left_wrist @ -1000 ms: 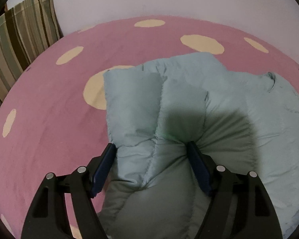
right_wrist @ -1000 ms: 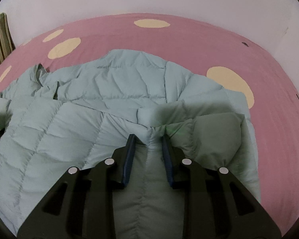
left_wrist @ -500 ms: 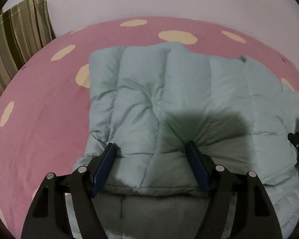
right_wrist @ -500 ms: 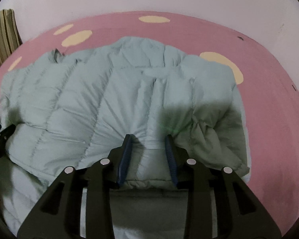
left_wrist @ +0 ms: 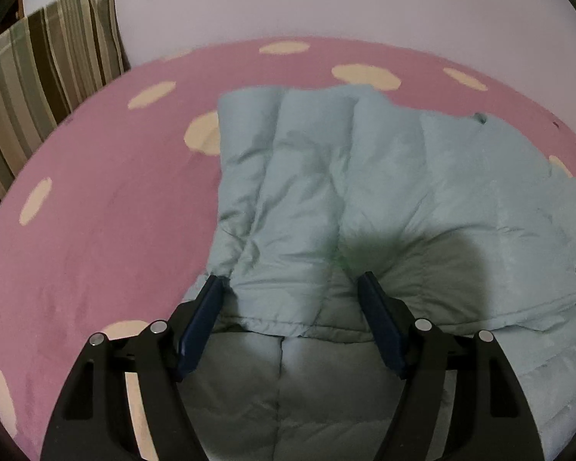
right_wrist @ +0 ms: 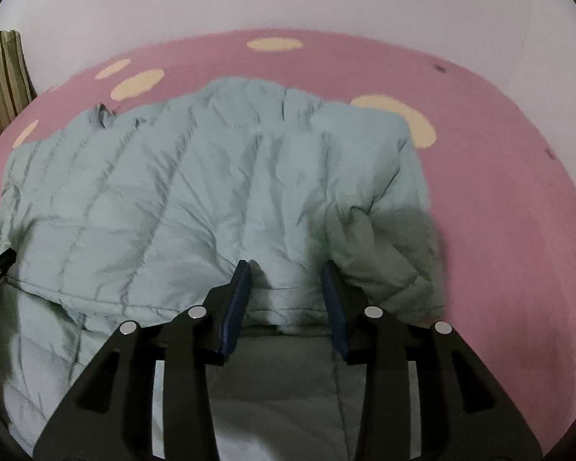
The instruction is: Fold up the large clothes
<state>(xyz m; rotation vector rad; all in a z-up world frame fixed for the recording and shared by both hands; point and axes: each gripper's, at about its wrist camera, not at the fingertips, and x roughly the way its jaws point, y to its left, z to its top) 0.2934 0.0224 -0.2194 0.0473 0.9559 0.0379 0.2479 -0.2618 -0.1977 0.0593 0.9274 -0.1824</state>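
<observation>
Jacket [left_wrist: 384, 192] folded over itself on bedsheet [left_wrist: 96, 249], striped cushion [left_wrist: 38, 88] behind (far left), wall [left_wrist: 288, 0] beyond

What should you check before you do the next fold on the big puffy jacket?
1. Top layer of the puffy jacket folded over the lower layer: ok.
2. Folded hem lined up straight across: cannot tell.
3. Right gripper has just been opening, hem between its jaws; let go fully: cannot tell.
4. Left gripper wide, fabric between its jaws; let go: cannot tell.
5. Bunched lump at the jacket's right edge smoothed: not ok.
6. Pink spotted cover beside the jacket bare for the next fold: ok.
</observation>
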